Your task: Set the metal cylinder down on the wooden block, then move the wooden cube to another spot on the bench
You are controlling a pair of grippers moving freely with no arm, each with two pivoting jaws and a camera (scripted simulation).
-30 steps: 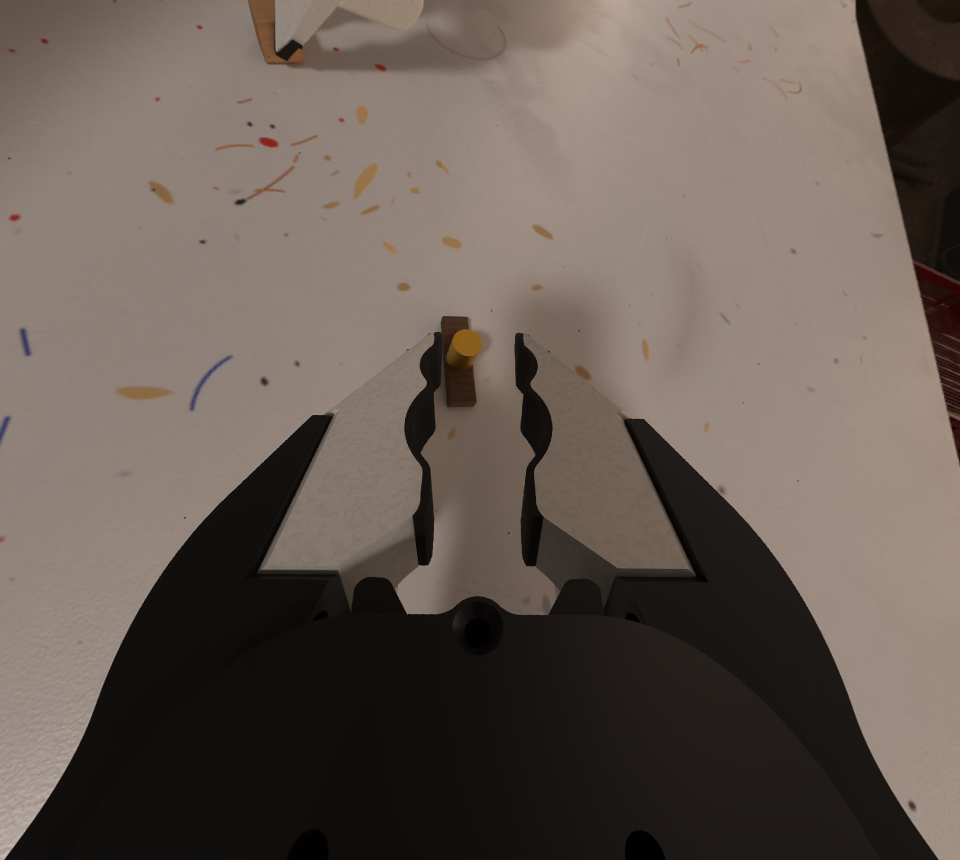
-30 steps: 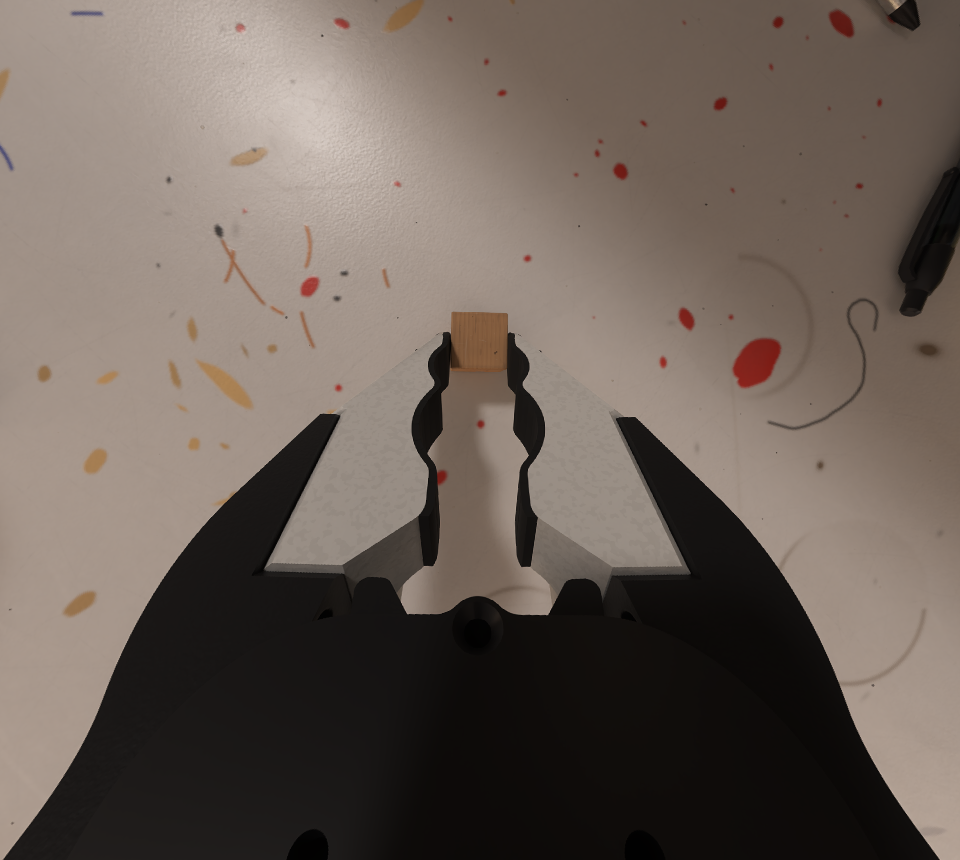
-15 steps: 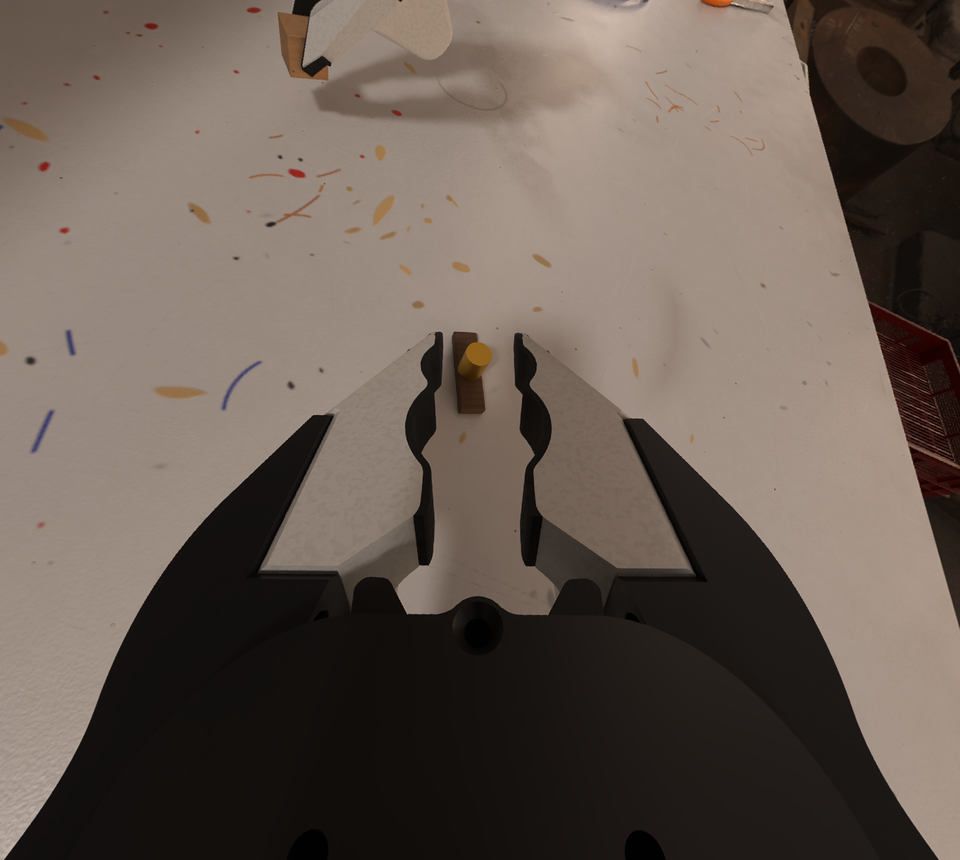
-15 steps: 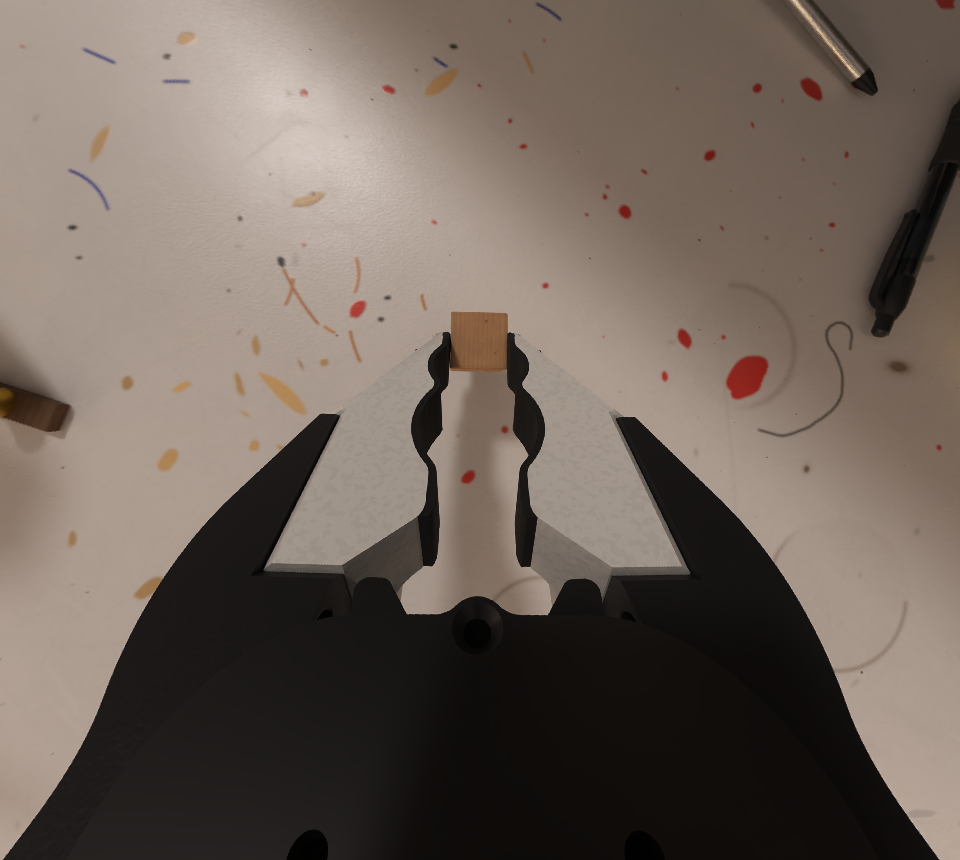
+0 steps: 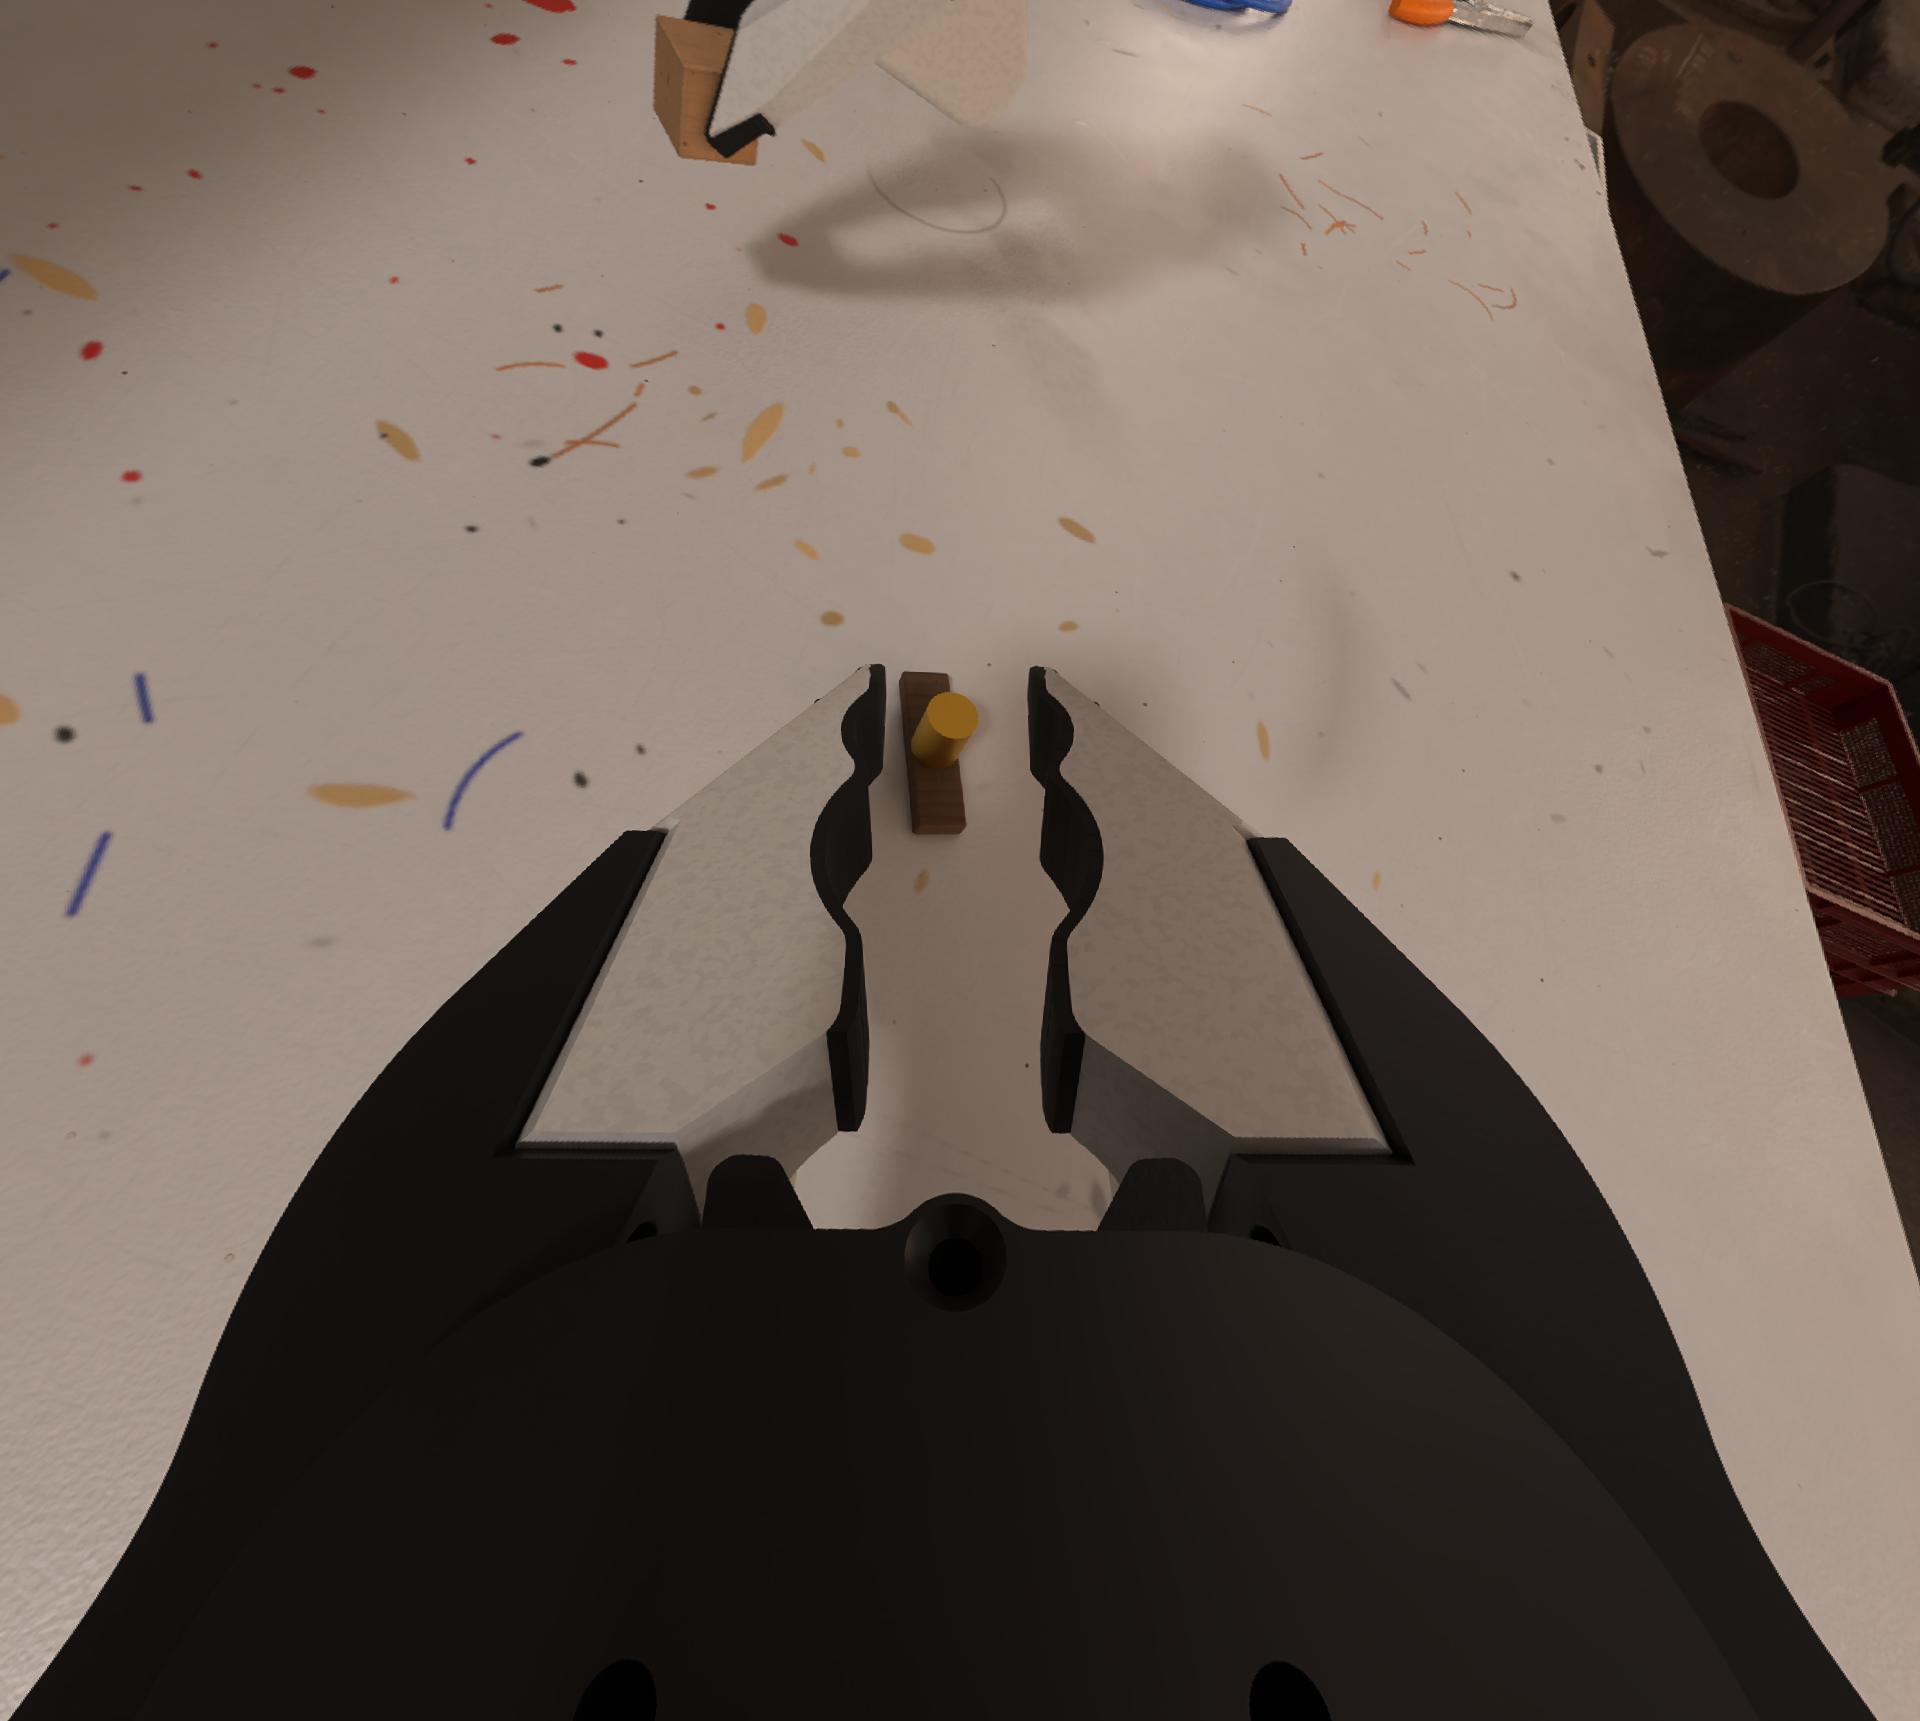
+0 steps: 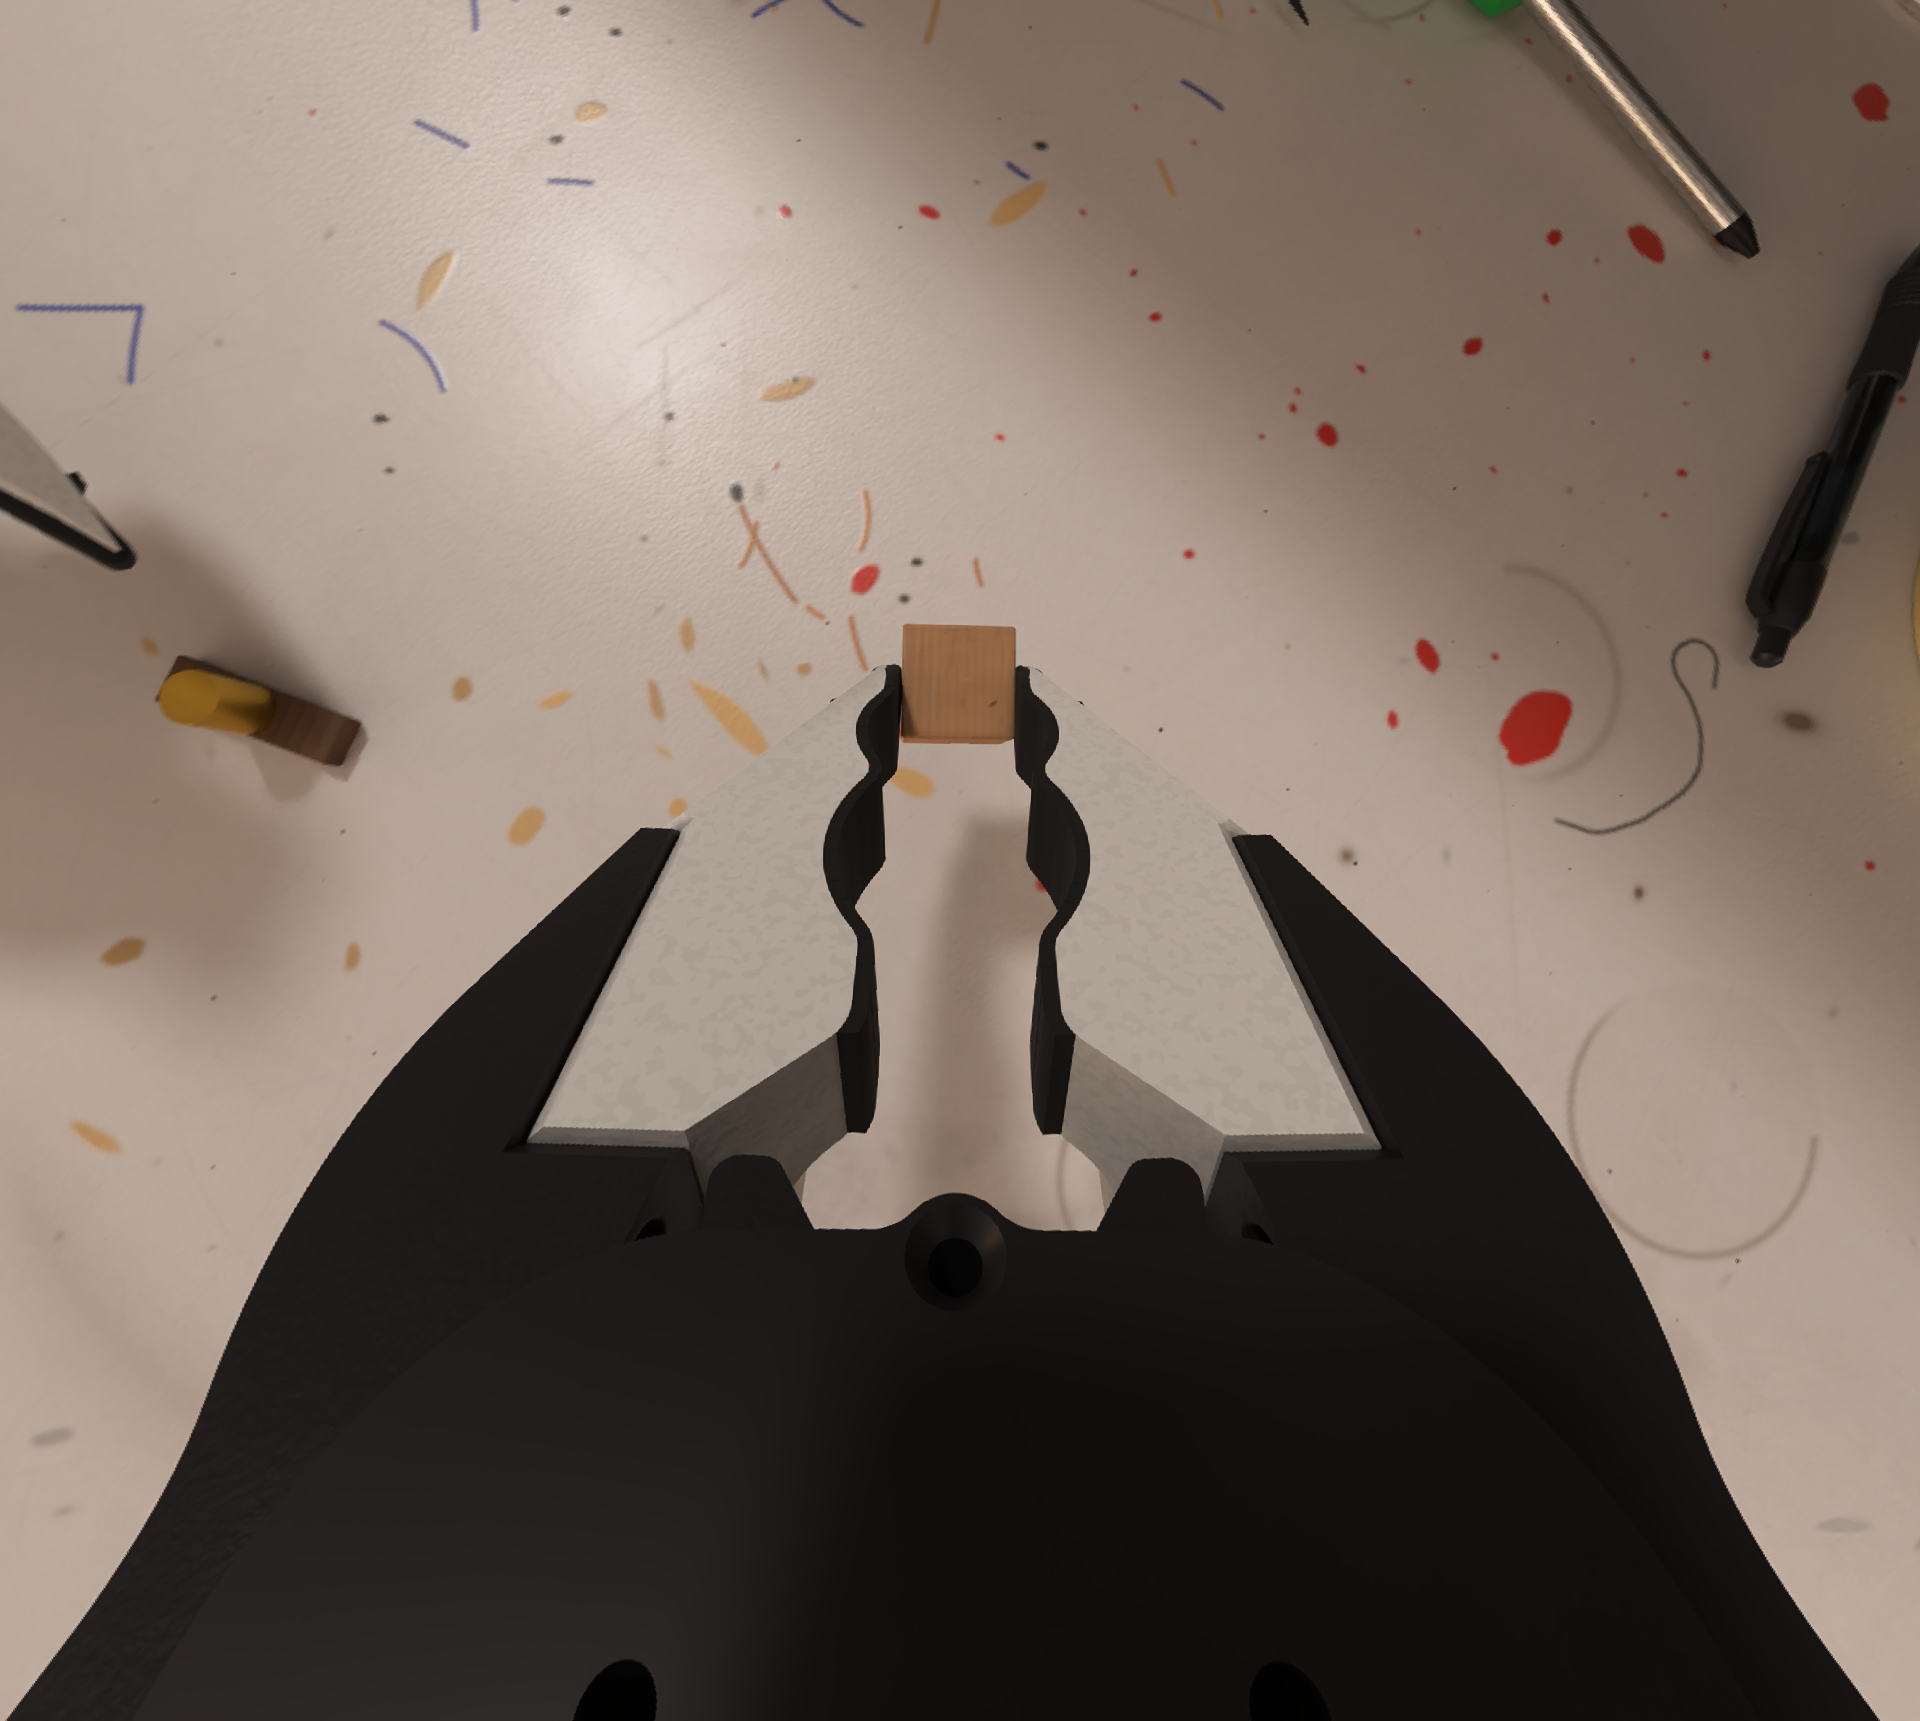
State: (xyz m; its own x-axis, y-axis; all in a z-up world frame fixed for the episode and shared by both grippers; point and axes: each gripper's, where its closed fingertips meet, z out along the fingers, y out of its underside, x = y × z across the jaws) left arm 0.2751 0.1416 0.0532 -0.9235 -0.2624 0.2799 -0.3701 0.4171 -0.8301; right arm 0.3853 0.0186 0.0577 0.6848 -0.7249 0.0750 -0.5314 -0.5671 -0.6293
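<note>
Right tool (image 6: 956, 684) clamped on wooden cube (image 6: 957, 682), held above table (image 6: 623, 300). Left tool (image 5: 954, 679) open, empty. Metal cylinder (image 6: 213, 699) upright on wooden block (image 6: 296, 729), at cube's 9 o'clock.

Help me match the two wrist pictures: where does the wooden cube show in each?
Left wrist view: wooden cube upper left of centre, pinched by the far hand-held gripper.
Right wrist view: cube at centre, between the fingertips.
Shared landmark: metal cylinder on the wooden block.

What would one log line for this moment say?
cylinder: standing on block | left gripper: open, empty, above | right gripper: shut on cube, lifted off bench
</note>
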